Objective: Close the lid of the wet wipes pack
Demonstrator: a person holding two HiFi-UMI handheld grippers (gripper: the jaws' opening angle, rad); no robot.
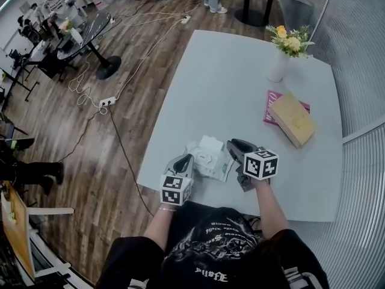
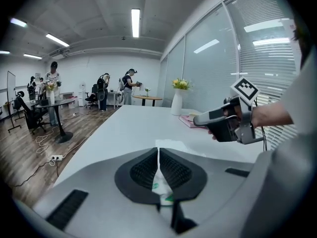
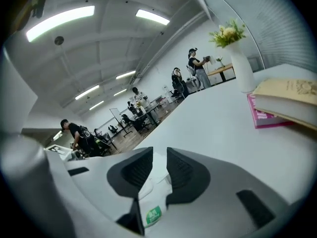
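Head view: wet wipes pack (image 1: 207,156) lies flat on desk (image 1: 240,77), L claw (image 1: 187,159) at its left edge, R claw (image 1: 232,145) at its right.

L claw view alone shows L claw nearly closed, pinching pack's thin edge.

R claw view alone shows R claw narrowly open, pack btwn pads, not pressed.

Green label (image 3: 153,214) on pack under R claw, print unreadable.

Beyond R claw: tan book (image 1: 293,118) atop pink book (image 1: 272,104), white vase (image 1: 278,66) w/ flowers. Pink cover lettering too small to read.

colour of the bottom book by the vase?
Magenta-pink; the bottom book shows best in the right gripper view.
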